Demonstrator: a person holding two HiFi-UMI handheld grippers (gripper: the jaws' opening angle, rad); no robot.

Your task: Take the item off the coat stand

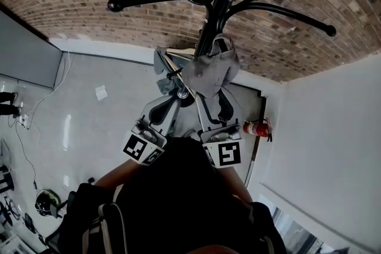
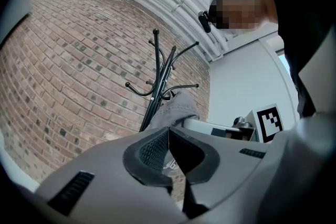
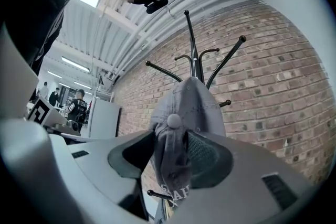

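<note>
A grey cap (image 1: pixel 211 71) hangs on the black coat stand (image 1: pixel 217 3) in front of a brick wall. My left gripper (image 1: pixel 172 83) is at the cap's left edge. Its jaws meet at the tips in the left gripper view (image 2: pixel 168 134), pinched on the cap's fabric (image 2: pixel 176 107), and printed cloth shows in the gap below them. My right gripper (image 1: pixel 213 95) is under the cap with its jaws wide apart. In the right gripper view the cap (image 3: pixel 191 107) hangs down between those jaws (image 3: pixel 170 139), top button towards me, slack and not squeezed.
The stand's curved hooks (image 1: pixel 149 0) spread out overhead, with short pegs lower down (image 3: pixel 157 195). A red fire extinguisher (image 1: pixel 256 128) sits by the white wall on the right. Cables and a paper scrap (image 1: pixel 101 92) lie on the floor at left. People stand far off (image 3: pixel 79 105).
</note>
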